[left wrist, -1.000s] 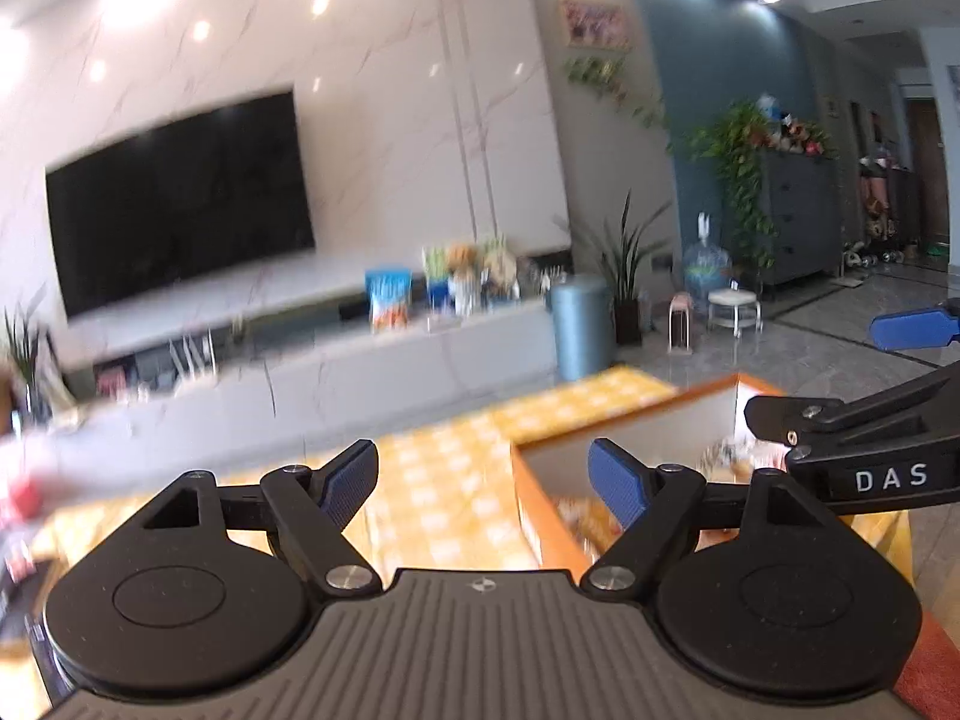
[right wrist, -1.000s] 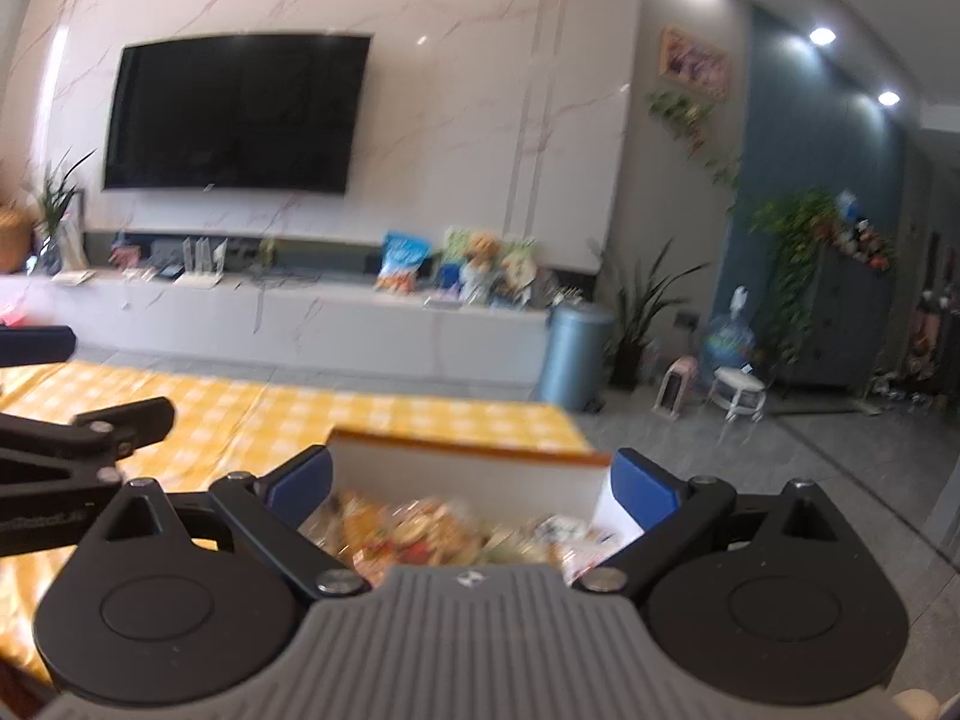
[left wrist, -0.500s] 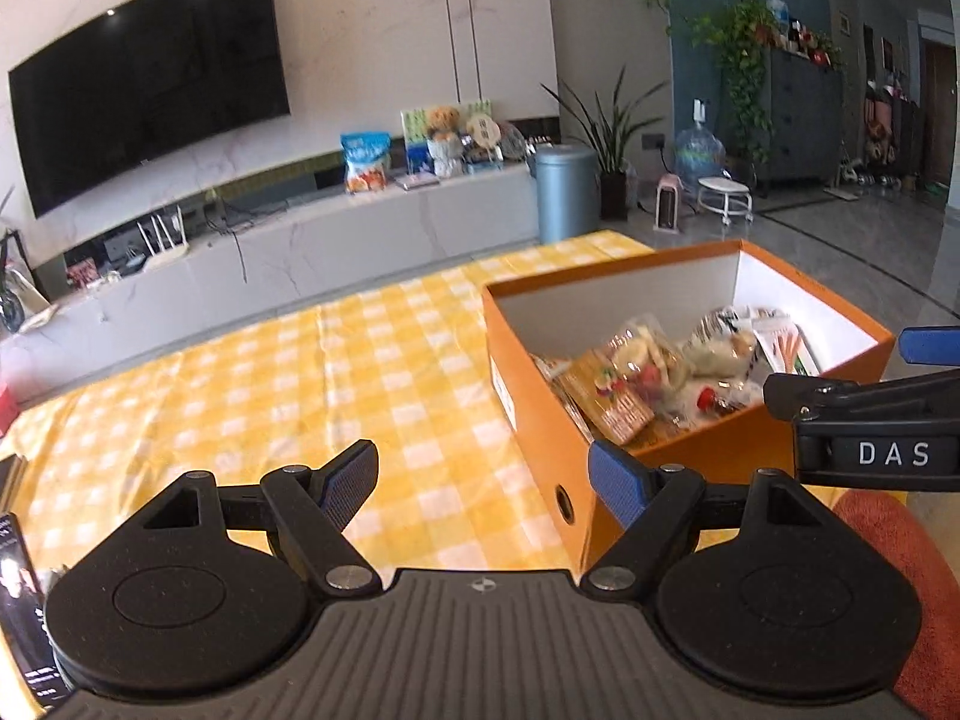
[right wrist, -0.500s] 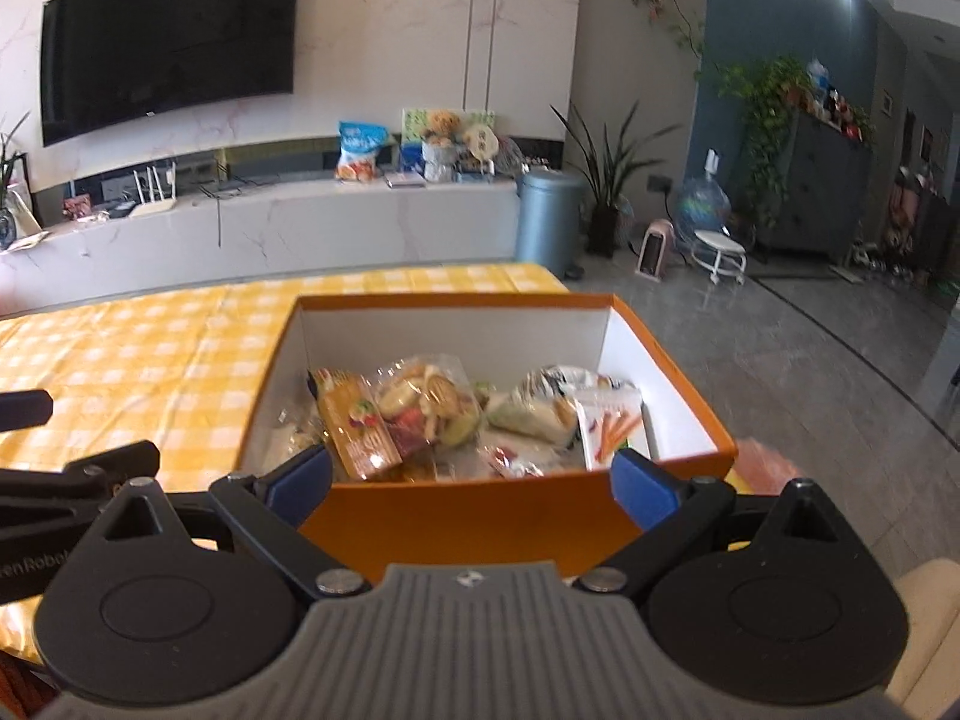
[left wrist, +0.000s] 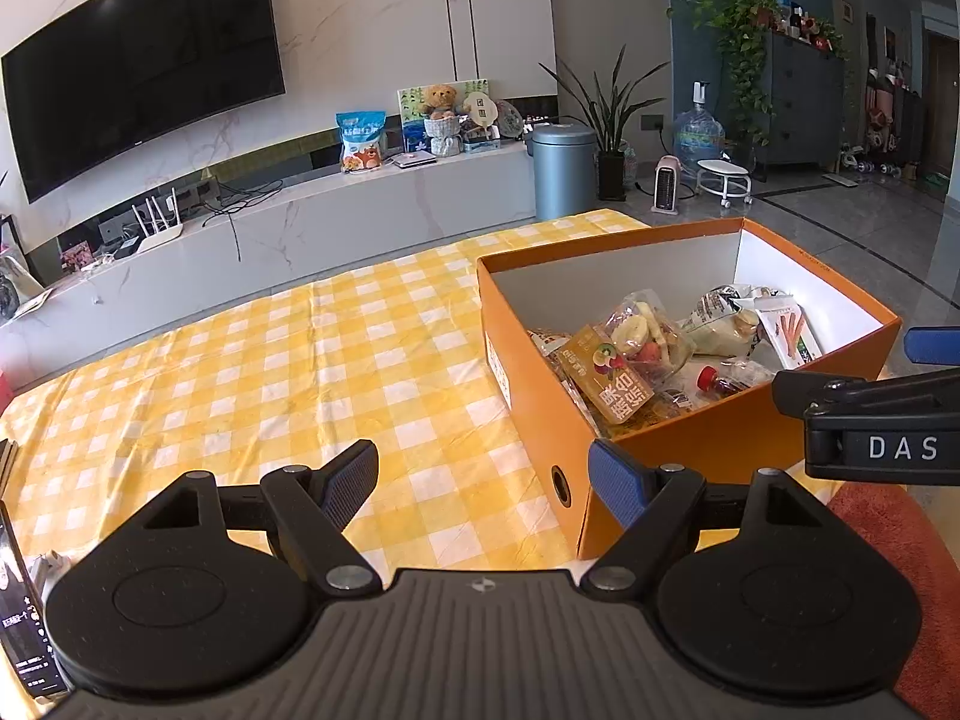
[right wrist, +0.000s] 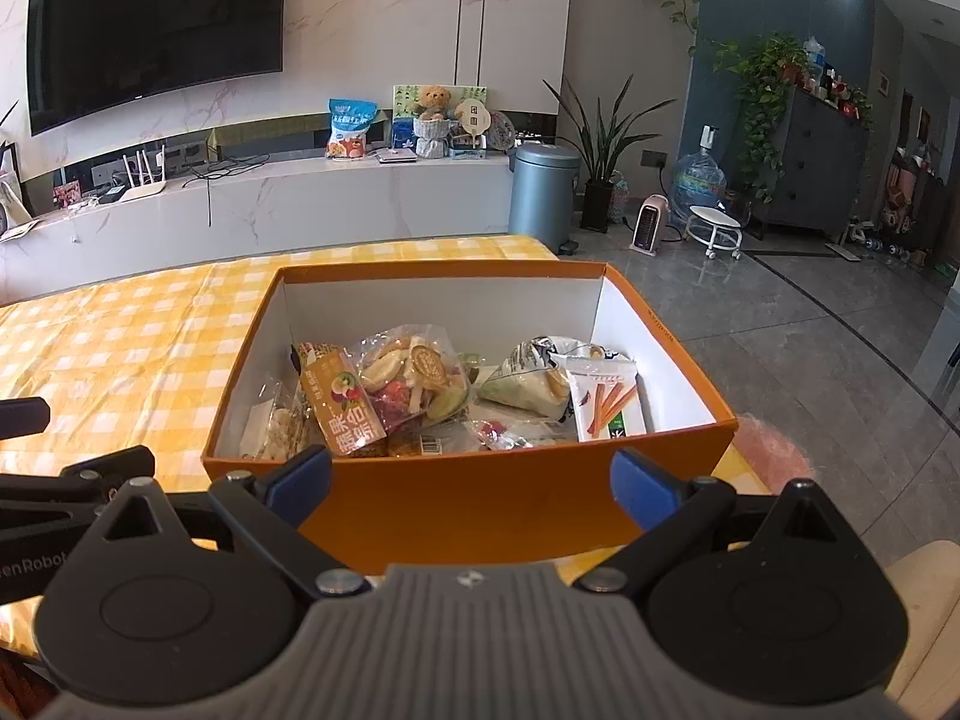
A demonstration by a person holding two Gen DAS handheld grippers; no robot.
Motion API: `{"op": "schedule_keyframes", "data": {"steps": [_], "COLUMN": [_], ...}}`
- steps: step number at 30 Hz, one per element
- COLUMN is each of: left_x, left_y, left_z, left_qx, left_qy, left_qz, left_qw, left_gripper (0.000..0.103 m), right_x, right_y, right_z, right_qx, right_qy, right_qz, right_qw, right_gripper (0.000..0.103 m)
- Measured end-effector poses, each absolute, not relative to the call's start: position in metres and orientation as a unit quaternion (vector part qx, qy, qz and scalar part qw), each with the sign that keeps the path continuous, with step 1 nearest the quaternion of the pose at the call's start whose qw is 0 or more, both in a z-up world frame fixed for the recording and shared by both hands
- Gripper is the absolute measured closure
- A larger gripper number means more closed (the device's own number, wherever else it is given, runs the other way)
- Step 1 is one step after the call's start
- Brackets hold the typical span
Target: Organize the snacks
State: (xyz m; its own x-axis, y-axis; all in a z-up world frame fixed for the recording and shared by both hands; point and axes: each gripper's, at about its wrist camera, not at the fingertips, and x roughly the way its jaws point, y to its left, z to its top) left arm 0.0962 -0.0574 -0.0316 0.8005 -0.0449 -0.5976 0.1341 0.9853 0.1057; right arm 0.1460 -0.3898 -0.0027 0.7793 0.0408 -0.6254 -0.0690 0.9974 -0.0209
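Change in view: a second earlier both my cameras looked level at the television wall; they then tipped down until the box filled the frame.
Meaning for task: judged a turn of attention onto the snacks. Whether packets were about to come out for sorting or had already been gathered in, the scene fitted both.
Left gripper [left wrist: 483,477]: fingers spread wide, nothing between them; held low over the cloth, the box's near corner at my 1 o'clock.
Right gripper [right wrist: 471,483]: fingers spread wider than the left's, empty; poised just short of the box's near wall at 12 o'clock.
Orange box [right wrist: 468,495]: lidless, white inside, standing at the table's right end.
Snacks: all lay loose in the box, heaped toward its near half (no packet seen on the cloth).
Orange packet [right wrist: 345,405]: leaning at 11 o'clock within the box.
Clear fruit-chip bag [right wrist: 414,381]: at centre, touching the orange packet.
Pale crumpled bag [right wrist: 528,381]: at 1 o'clock.
White packet with orange sticks [right wrist: 606,399]: against the right wall.
Surface: yellow checked tablecloth [left wrist: 300,372], creased, bare from 9 to 12 o'clock.
Room: television [left wrist: 138,66] on a marble wall, long low console [left wrist: 336,210], grey bin [left wrist: 564,171], potted plants, grey tiled floor.
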Motion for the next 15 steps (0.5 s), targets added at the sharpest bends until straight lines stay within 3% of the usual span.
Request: {"op": "schedule_keyframes", "data": {"steps": [15], "left_x": [0.0972], "left_y": [-0.0560], "left_z": [-0.0271], "left_qx": [0.062], "left_qy": [0.314], "left_qz": [-0.049], "left_qw": [0.946], "left_gripper": [0.010], "right_x": [0.1437], "right_y": [-0.3873], "right_z": [-0.0023], "right_qx": [-0.025], "right_qy": [0.325], "right_qz": [0.032], "right_qw": [0.945], "right_gripper": [0.006]}}
